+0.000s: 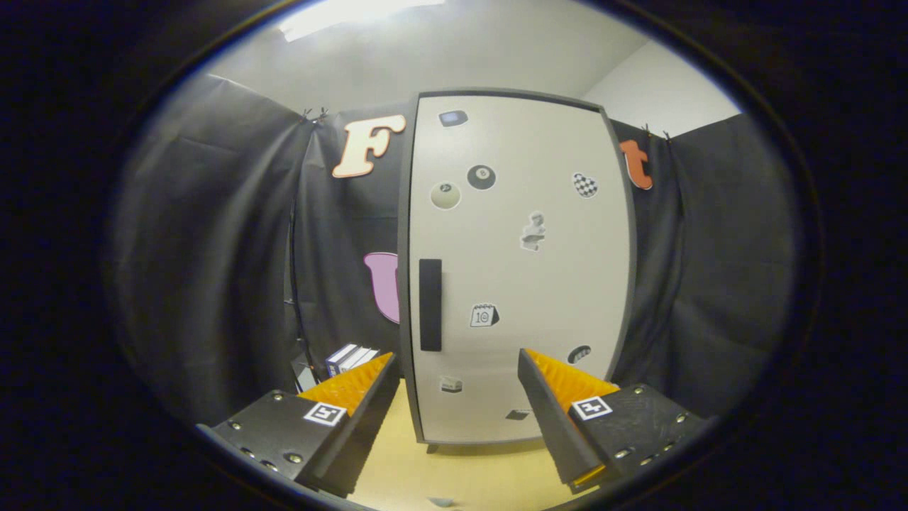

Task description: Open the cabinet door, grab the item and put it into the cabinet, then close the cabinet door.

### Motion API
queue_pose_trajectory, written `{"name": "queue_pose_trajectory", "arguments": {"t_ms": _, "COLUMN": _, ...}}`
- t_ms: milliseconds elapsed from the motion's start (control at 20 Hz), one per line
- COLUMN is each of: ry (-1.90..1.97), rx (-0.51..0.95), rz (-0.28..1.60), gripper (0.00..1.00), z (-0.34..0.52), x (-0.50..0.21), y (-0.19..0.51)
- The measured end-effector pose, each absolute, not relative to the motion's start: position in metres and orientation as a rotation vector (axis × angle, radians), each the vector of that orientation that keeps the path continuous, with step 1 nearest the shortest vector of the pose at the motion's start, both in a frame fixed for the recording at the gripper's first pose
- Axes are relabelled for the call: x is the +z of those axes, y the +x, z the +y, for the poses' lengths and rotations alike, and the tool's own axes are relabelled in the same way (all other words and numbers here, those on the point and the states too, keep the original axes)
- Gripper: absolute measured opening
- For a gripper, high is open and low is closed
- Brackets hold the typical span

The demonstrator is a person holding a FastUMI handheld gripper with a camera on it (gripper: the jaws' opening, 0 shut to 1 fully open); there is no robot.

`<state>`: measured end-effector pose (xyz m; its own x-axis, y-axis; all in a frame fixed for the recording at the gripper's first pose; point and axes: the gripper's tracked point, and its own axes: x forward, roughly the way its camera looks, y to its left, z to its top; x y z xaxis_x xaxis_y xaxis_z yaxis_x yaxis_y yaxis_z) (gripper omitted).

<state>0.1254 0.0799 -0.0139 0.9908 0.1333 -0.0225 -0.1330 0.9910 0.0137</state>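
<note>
In the gripper view, the gripper (454,397) stood with its two fingers spread well apart and nothing between them; each finger (351,387) carried a ridged, sawtooth pad and a square printed marker on its blocky base. Straight ahead, beyond the fingertips, rose the cabinet (514,270), a tall smooth pale box with a dark frame, its door shut. A slim dark vertical handle (430,304) sat on the door's left edge, and small flat stickers (482,177) dotted the matte panel. Left of the cabinet, just beyond the left finger, lay a small boxy item (349,357). The tabletop (425,472) below was plain yellowish wood.
</note>
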Motion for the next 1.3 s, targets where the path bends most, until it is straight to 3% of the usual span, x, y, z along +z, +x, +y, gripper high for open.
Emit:
{"name": "queue_pose_trajectory", "arguments": {"t_ms": 450, "ry": 0.055, "rx": 0.182, "rz": 0.027, "gripper": 1.0, "z": 0.124, "x": -0.016, "y": 0.224}}
{"name": "queue_pose_trajectory", "arguments": {"t_ms": 700, "ry": 0.071, "rx": 0.178, "rz": 0.033, "gripper": 0.93, "z": 0.133, "x": -0.023, "y": 0.258}}
{"name": "queue_pose_trajectory", "arguments": {"t_ms": 850, "ry": 0.069, "rx": 0.169, "rz": 0.033, "gripper": 0.74, "z": 0.135, "x": -0.025, "y": 0.267}}
{"name": "queue_pose_trajectory", "arguments": {"t_ms": 950, "ry": 0.062, "rx": 0.153, "rz": 0.027, "gripper": 0.74, "z": 0.131, "x": -0.025, "y": 0.269}}
{"name": "queue_pose_trajectory", "arguments": {"t_ms": 1050, "ry": 0.063, "rx": 0.149, "rz": 0.018, "gripper": 0.43, "z": 0.134, "x": -0.022, "y": 0.273}}
{"name": "queue_pose_trajectory", "arguments": {"t_ms": 1150, "ry": 0.07, "rx": 0.172, "rz": 0.035, "gripper": 0.42, "z": 0.137, "x": -0.026, "y": 0.271}}
{"name": "queue_pose_trajectory", "arguments": {"t_ms": 1250, "ry": 0.08, "rx": 0.152, "rz": 0.041, "gripper": 0.3, "z": 0.138, "x": -0.026, "y": 0.274}}
{"name": "queue_pose_trajectory", "arguments": {"t_ms": 1300, "ry": 0.071, "rx": 0.145, "rz": 0.033, "gripper": 0.3, "z": 0.139, "x": -0.026, "y": 0.272}}
